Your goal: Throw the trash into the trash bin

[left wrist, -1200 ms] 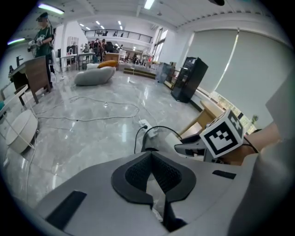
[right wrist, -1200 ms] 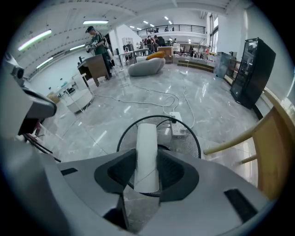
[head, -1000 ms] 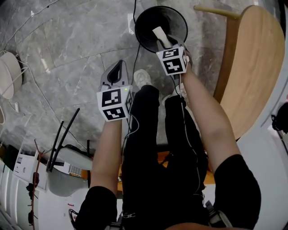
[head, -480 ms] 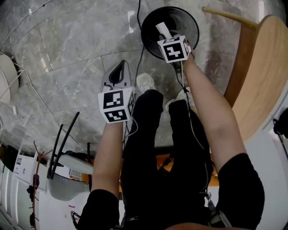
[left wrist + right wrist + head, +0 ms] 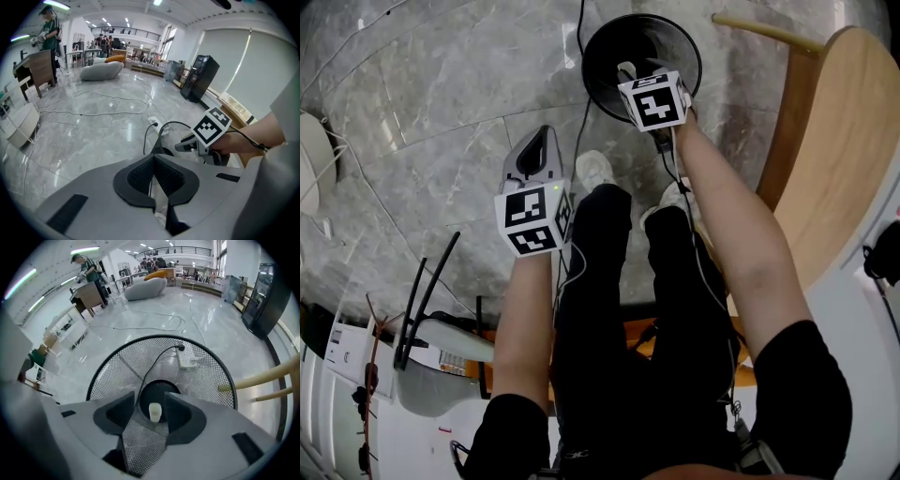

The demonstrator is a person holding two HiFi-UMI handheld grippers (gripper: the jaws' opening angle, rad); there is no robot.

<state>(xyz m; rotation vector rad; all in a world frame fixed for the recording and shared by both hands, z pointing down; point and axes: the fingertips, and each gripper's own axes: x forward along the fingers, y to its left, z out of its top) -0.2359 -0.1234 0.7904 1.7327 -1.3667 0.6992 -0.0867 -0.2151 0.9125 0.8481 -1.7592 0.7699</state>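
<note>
Trash bin (image 5: pixel 598 39): I'm seeing it as a round black wire-mesh basket standing on the grey marble floor (image 5: pixel 441 103), at the top of the head view, with a dark cable (image 5: pixel 154 364) crossing its mesh.

Right gripper (image 5: pixel 150 401): I'm holding it pointed steeply down over the bin's mouth. Its jaws have just been opening and are now standing wide. The trash (image 5: pixel 154 412), a small white stubby piece, is showing between them against the bin's dark bottom, with a gap on each side, so neither pad is pressing on it. I can't tell whether it is dropping or already lying inside.

Left gripper (image 5: pixel 154 159): I'm keeping it out over bare floor, beside the bin and well apart from it. Its jaws are sitting together with nothing gripped.

A wooden table (image 5: pixel 834 141) is curving along the right edge, near the bin.
</note>
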